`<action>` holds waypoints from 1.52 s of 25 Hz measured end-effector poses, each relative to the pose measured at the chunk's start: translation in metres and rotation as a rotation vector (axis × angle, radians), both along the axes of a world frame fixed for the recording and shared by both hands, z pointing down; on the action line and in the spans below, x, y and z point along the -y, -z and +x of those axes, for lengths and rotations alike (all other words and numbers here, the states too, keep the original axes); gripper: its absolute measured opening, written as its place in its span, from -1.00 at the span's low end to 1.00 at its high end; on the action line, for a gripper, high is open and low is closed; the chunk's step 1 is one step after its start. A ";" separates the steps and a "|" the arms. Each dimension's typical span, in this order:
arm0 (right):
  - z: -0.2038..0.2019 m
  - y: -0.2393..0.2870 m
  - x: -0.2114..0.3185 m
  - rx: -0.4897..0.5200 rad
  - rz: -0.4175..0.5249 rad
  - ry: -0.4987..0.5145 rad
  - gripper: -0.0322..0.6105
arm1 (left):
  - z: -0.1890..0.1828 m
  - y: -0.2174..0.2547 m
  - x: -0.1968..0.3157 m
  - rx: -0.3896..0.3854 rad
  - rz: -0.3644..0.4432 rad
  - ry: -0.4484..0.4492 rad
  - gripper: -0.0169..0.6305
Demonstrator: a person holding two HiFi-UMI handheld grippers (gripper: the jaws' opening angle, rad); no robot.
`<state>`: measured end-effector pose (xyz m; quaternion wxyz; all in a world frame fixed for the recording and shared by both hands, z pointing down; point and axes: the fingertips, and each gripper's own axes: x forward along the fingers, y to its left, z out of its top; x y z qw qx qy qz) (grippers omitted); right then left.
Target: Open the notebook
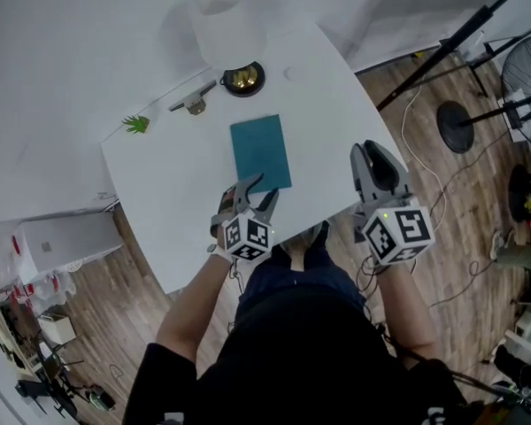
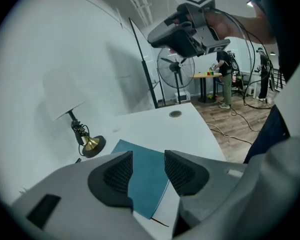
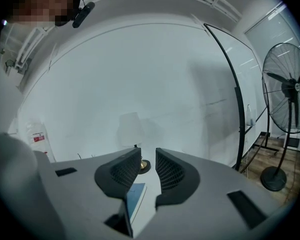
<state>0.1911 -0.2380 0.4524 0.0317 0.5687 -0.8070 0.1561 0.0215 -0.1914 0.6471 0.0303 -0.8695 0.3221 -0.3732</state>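
Observation:
A shut teal notebook (image 1: 260, 153) lies flat in the middle of the white table (image 1: 336, 104). My left gripper (image 1: 258, 191) hovers at the notebook's near edge. In the left gripper view its jaws (image 2: 148, 170) stand apart, and the teal cover (image 2: 140, 156) shows through the gap with no pad touching it. My right gripper (image 1: 373, 151) hangs over the table's right edge, clear of the notebook. Its jaws (image 3: 148, 170) leave a narrow gap with nothing in it. The notebook's corner (image 3: 135, 196) shows below them.
A lamp with a white shade (image 1: 230, 20) and brass base (image 1: 243, 78) stands behind the notebook. A small metal piece (image 1: 193, 104) and a green sprig (image 1: 135, 124) lie at the table's left. Stands, cables and a fan (image 1: 527, 73) crowd the floor at right.

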 end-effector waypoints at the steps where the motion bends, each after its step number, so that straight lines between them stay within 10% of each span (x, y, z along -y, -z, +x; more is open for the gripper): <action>1: 0.008 -0.003 0.001 0.005 -0.007 -0.007 -0.61 | 0.005 -0.007 -0.001 0.021 -0.007 -0.012 -0.35; 14: 0.069 -0.024 -0.009 0.030 -0.049 -0.063 -0.64 | 0.039 -0.081 -0.008 0.226 -0.082 -0.091 -0.36; 27: 0.094 -0.036 -0.022 0.051 -0.083 -0.090 -0.65 | 0.051 -0.100 -0.003 0.267 -0.111 -0.066 -0.42; 38: 0.083 -0.037 -0.018 0.087 -0.085 -0.037 -0.69 | 0.056 -0.089 -0.008 0.224 -0.134 -0.006 -0.85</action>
